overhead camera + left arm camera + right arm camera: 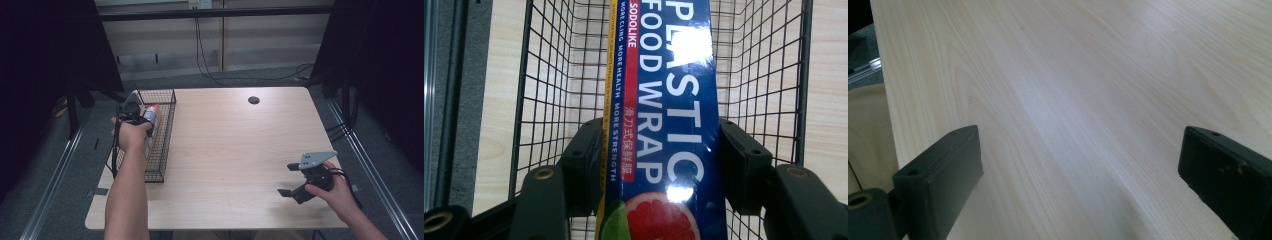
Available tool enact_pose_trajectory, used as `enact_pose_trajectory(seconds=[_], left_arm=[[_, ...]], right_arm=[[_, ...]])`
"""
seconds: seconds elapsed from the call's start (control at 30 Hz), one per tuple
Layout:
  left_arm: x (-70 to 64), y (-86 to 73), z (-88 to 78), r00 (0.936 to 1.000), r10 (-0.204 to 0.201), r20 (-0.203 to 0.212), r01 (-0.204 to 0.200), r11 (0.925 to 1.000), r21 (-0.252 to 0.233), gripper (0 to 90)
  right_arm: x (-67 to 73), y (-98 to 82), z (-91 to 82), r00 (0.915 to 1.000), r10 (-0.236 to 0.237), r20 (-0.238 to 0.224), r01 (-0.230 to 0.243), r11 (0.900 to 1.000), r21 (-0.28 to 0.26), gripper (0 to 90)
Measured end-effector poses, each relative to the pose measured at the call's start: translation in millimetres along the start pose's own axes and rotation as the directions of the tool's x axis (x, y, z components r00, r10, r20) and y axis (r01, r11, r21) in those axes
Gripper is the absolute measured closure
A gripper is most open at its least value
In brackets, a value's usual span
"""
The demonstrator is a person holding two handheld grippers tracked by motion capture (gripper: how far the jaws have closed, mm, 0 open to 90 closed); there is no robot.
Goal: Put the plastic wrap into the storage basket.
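Observation:
A long blue box of plastic wrap (669, 100) with a grapefruit picture lies lengthwise inside a black wire basket (549, 90). My left gripper (659, 150) is shut on the box, one black pad pressed against each long side. In the high view the basket (161, 150) stands at the table's left edge, with the left gripper (142, 120) reaching into it and the box's red end (152, 111) showing past the hand. Near the front right corner my right gripper (288, 179) hovers open over bare wood, and nothing sits between its jaws (1078, 170).
The light wooden table (230, 150) has a round black cable hole (253, 100) near its far edge. Dark curtains hang at both sides. Cables trail across the floor behind the table (210, 70).

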State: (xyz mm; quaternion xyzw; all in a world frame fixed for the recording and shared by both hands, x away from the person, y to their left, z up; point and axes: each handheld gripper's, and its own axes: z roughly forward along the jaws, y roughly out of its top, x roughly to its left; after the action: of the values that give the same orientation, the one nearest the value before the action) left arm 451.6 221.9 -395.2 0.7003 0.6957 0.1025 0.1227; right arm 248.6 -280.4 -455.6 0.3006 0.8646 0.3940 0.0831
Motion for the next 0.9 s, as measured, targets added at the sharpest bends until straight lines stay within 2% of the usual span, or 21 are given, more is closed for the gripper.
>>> enact_pose_trajectory(seconds=[0.07, 0.17, 0.2, 0.37, 0.4, 0.47, 0.53, 0.57, 0.63, 0.77, 0.9], left_arm=[[0.4, 0.0, 0.1, 0.9997, 0.021, -0.010, -0.021, 0.9998, 0.002, 42.7], [0.0, -0.3, 0.2, 0.9997, 0.024, -0.009, -0.024, 0.9997, 0.003, 42.2], [-0.9, -0.9, 0.5, 0.9999, 0.013, -0.002, -0.013, 0.9999, 0.000, 42.1], [-0.9, -2.0, 1.2, 0.9994, 0.035, -0.003, -0.035, 0.9994, 0.003, 41.1], [-2.0, -2.7, 2.2, 0.9998, 0.021, 0.006, -0.021, 0.9998, -0.003, 40.5], [-1.4, -3.2, 1.6, 0.9996, 0.029, 0.003, -0.029, 0.9996, -0.005, 39.0], [1.1, -3.5, -0.7, 0.9995, 0.032, 0.004, -0.032, 0.9994, -0.012, 35.5], [1.4, -4.0, -2.5, 0.9998, 0.014, 0.013, -0.013, 0.9997, -0.021, 33.6], [4.4, -4.1, -6.6, 0.9995, 0.029, 0.006, -0.029, 0.9992, -0.026, 29.6], [7.3, -6.4, -14.3, 0.9996, 0.019, 0.021, -0.018, 0.9990, -0.040, 24.1], [7.2, -6.2, -24.1, 0.9990, 0.028, 0.035, -0.026, 0.9981, -0.057, 21.1]], right_arm=[[-0.1, 0.2, 0.1, 1.0000, 0.002, -0.001, -0.002, 1.000, 0.000, 3.7], [-0.2, 0.3, 0.4, 1.0000, 0.003, -0.003, -0.003, 1.000, 0.002, 3.7], [-0.4, 0.4, 0.8, 1.0000, 0.001, -0.005, -0.001, 1.000, 0.001, 3.7], [-1.3, 0.8, 1.8, 1.0000, 0.000, -0.007, 0.000, 1.000, 0.001, 3.7], [-1.1, 1.0, 2.0, 1.0000, 0.001, -0.006, -0.001, 1.000, 0.004, 3.7], [-1.3, 1.3, 2.1, 1.0000, 0.000, -0.007, 0.000, 1.000, 0.003, 3.7], [-1.8, 2.1, 2.2, 1.0000, -0.001, -0.005, 0.001, 1.000, 0.000, 3.7], [-1.8, 2.8, 2.3, 1.0000, -0.004, -0.005, 0.004, 1.000, 0.002, 3.7], [-1.4, 4.0, 3.2, 1.0000, -0.005, -0.007, 0.005, 1.000, 0.001, 3.7], [-0.9, 4.2, 5.7, 0.9999, -0.012, -0.012, 0.012, 1.000, 0.007, 3.7], [-1.3, 5.2, 4.8, 0.9999, -0.010, -0.009, 0.010, 1.000, 0.007, 3.7]])
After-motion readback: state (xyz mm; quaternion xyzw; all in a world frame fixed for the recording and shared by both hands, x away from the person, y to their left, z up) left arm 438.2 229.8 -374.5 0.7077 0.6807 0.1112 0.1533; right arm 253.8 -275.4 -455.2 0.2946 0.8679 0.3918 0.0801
